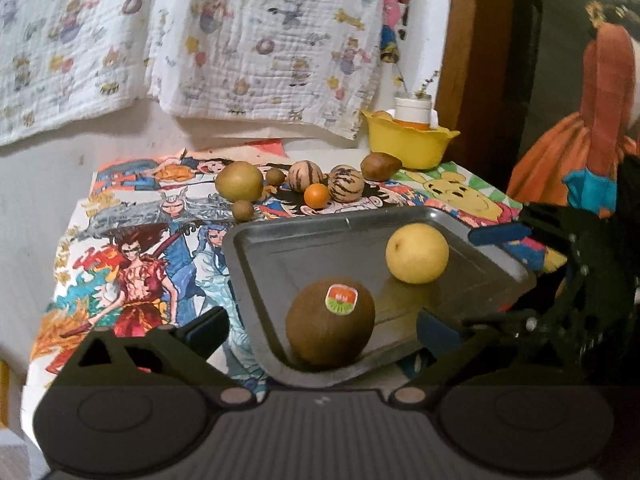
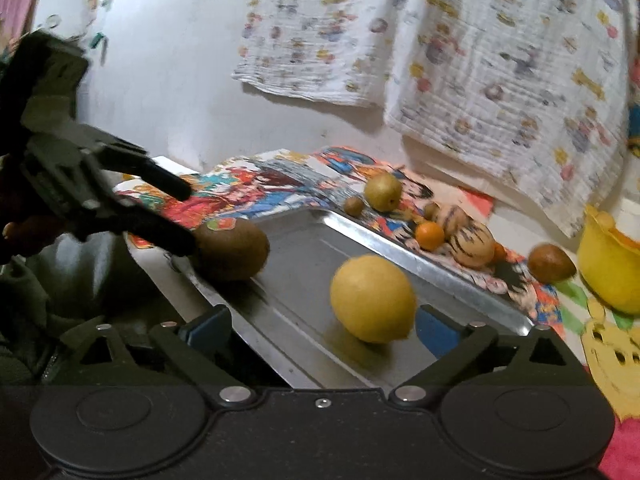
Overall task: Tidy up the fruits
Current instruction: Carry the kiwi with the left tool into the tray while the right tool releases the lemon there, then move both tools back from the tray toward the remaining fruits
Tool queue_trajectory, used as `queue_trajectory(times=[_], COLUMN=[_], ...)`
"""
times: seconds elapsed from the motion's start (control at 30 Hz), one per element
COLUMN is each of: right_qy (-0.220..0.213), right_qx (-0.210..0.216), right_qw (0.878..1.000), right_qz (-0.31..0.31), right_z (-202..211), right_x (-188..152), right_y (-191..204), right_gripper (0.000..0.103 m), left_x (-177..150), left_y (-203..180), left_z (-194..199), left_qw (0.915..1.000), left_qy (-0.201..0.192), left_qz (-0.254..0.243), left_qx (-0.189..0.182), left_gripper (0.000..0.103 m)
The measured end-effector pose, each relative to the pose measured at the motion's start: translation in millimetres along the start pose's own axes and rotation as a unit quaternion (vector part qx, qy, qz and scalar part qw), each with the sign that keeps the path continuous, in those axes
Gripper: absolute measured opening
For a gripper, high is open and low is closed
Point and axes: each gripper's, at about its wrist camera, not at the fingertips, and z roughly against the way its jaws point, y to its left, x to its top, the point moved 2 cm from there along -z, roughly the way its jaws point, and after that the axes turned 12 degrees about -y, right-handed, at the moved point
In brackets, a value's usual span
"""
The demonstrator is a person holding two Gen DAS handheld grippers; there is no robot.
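Two fruits lie in the metal tray [image 1: 280, 248]: a brown kiwi [image 1: 330, 323] with a sticker at the near corner, a yellow pear [image 1: 417, 253] farther in, well apart. Left gripper [image 1: 320, 330] spread wide, kiwi sitting between the fingers, no contact visible. Right gripper [image 2: 322, 326] also spread wide, pear just ahead between its fingers. Beyond the tray, on the cartoon-print cloth [image 1: 132, 264]: a green-brown fruit [image 1: 239, 181], two striped fruits [image 1: 306, 176], a small orange one [image 1: 316, 196]. Yellow bowl [image 1: 408, 142] at the far right corner.
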Motion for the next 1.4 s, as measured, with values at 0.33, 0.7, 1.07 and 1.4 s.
queue_trajectory(times=[0.33,0.7,1.07,1.4], right_qy=[0.022,0.018,0.009,0.023], right_qx=[-0.090,-0.117,-0.104,-0.082], right_qw=[0.992,0.986,0.987,0.993], right_qz=[-0.080,-0.120,-0.120,-0.088], right_z=[8.6,-2.4,-25.3,-65.9], right_x=[-7.2,-1.5,17.7,38.7], right_y=[-26.2,-40.8,-51.7,-74.9], right_gripper=[0.102,0.102,0.102,0.102], left_x=[-7.7,11.3,42.4,62.3], left_y=[5.3,23.9,38.2,62.2], left_z=[1.8,-1.7,-26.1,-79.8], left_qw=[0.9997,0.9999,0.9995,0.9979], left_qy=[0.020,0.011,-0.002,0.015], left_qz=[-0.015,0.004,0.016,0.044], left_qx=[-0.008,0.006,0.026,0.045], left_gripper=[0.102,0.103,0.103,0.103])
